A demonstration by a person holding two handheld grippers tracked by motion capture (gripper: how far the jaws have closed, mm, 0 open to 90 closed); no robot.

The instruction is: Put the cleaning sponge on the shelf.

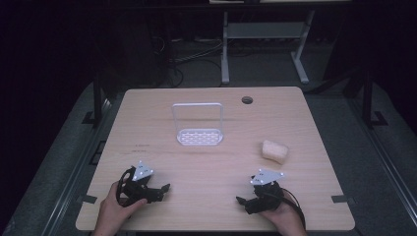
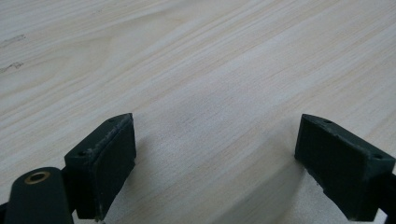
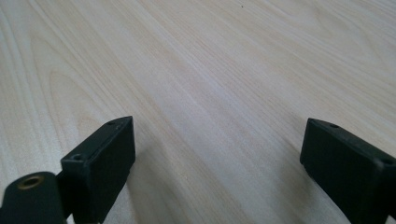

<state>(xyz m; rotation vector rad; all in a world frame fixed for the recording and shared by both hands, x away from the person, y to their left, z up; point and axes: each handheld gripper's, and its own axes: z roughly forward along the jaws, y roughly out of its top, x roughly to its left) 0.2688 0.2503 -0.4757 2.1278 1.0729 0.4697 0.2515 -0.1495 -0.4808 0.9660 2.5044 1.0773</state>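
Two hand-held black two-jaw tools rest low at the near edge of the pale wood-grain surface (image 1: 216, 162). Left tool (image 1: 164, 188): near left, jaws spread wide and released, nothing between them; the left gripper view confirms bare wood between its two black pads (image 2: 112, 158). Right tool (image 1: 241, 200): near right, likewise released, jaws wide apart over bare wood, as the right gripper view's pads (image 3: 107, 163) show. The tips of the two tools point inward, toward each other, well apart.

Farther on, right of centre, lies the pale cream, rounded block of sponge-like material (image 1: 275, 151), just beyond the right tool and apart from it; this is judged the nearest thing to be picked up. Farther again, near the middle of the surface, stands the white perforated plastic tray with a tall wire loop handle (image 1: 199, 136), upright and empty as far as can be seen. A small dark round grommet hole (image 1: 247, 100) sits at the far edge.

Risks, as judged: the soft block may deform or slip out if pinched at one corner; a low approach may push it along the smooth wood instead of enclosing it; the light tray may tip or slide if its tall handle is knocked.
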